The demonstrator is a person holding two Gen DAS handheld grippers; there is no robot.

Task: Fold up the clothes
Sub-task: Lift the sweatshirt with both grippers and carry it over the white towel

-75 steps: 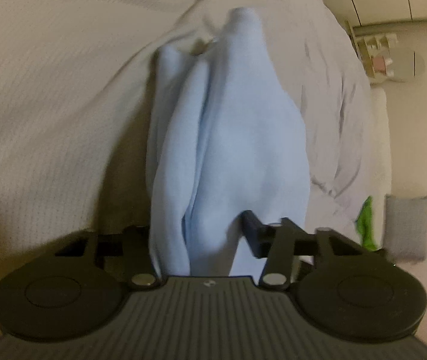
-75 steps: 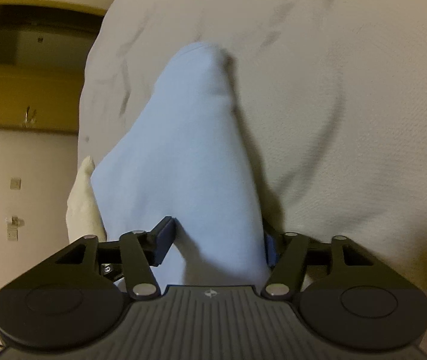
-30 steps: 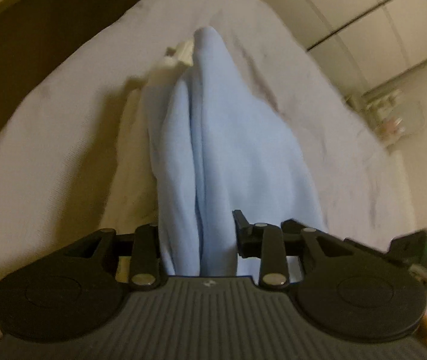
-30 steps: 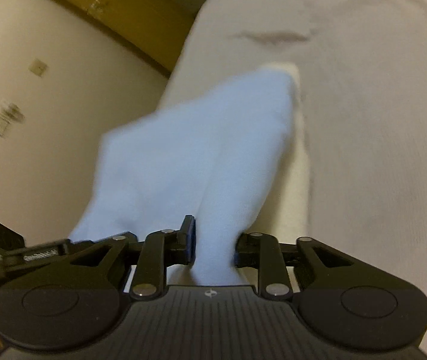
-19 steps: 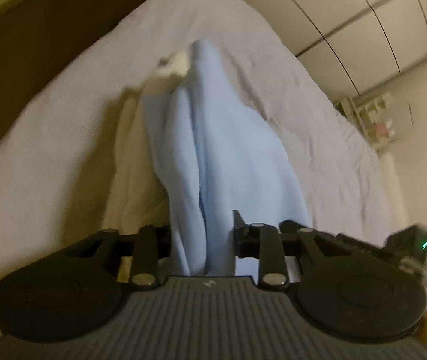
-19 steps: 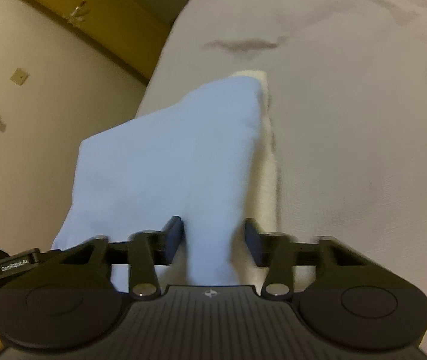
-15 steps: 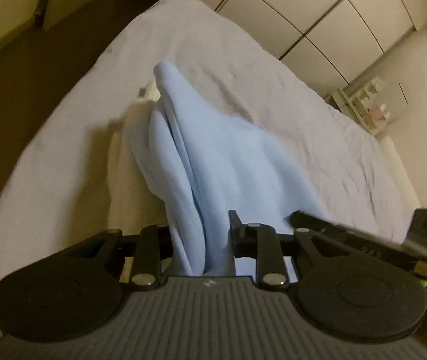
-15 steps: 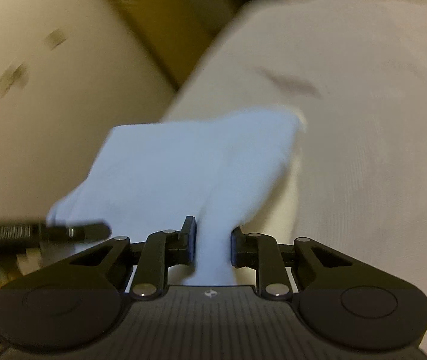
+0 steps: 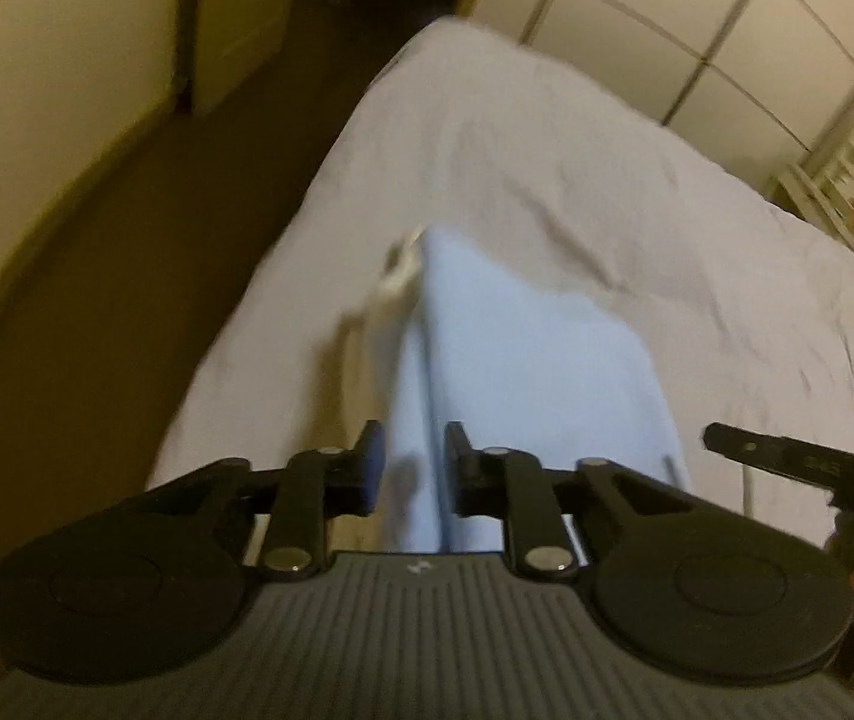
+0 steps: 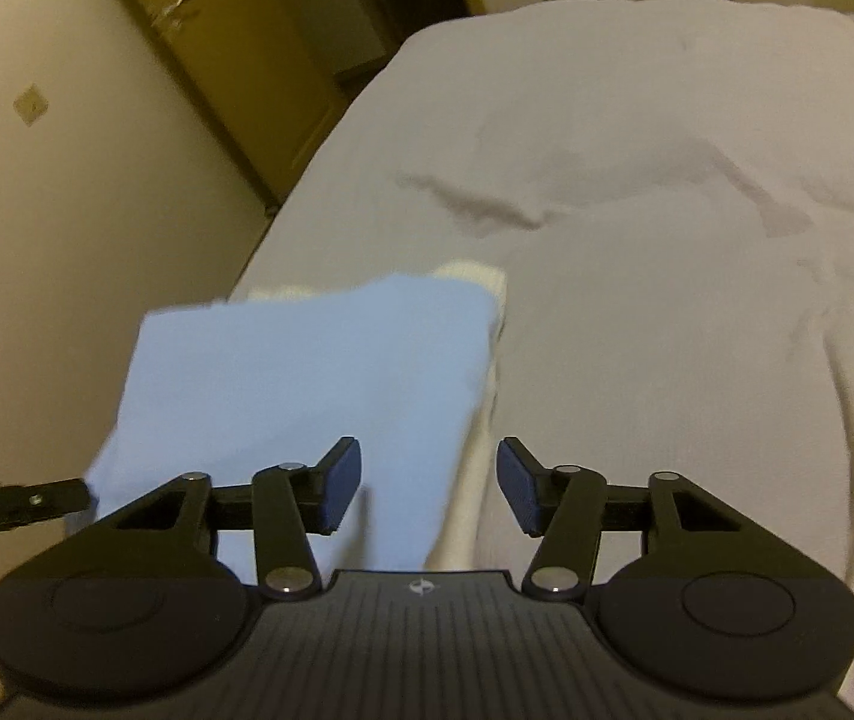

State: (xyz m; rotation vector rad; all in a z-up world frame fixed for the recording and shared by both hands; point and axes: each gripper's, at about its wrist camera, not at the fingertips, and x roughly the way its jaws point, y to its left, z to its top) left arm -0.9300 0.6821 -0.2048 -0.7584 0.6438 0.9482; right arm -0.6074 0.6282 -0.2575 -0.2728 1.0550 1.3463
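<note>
I have the blue cloth [image 9: 523,372] hanging between both grippers above the bed [image 9: 577,168], and the next move turns on which end is held. In the left wrist view the cloth runs from the bottom centre of the frame up toward the middle, its long axis along the line of the fingers. The left gripper [image 9: 409,474] is closing, and a bunched edge of the cloth sits pinched between its jaws. In the right wrist view the cloth [image 10: 307,384] spreads from the centre to the left of the frame as a flat panel. The right gripper [image 10: 421,489] is opening; the cloth's right edge passes between the spread jaws, but the pads stand clear of it. So I judge the left hand carries the cloth now, and any laying down must be led from there.

A cream cloth [image 10: 475,420] lies under the blue one, showing along its right edge. The bed is a pale, wrinkled sheet filling the right and upper frame. Beyond it, a dark floor [image 9: 97,300], cream walls and cupboard doors [image 9: 727,30] sit at the upper edges. The other gripper's tip shows at each frame's side.
</note>
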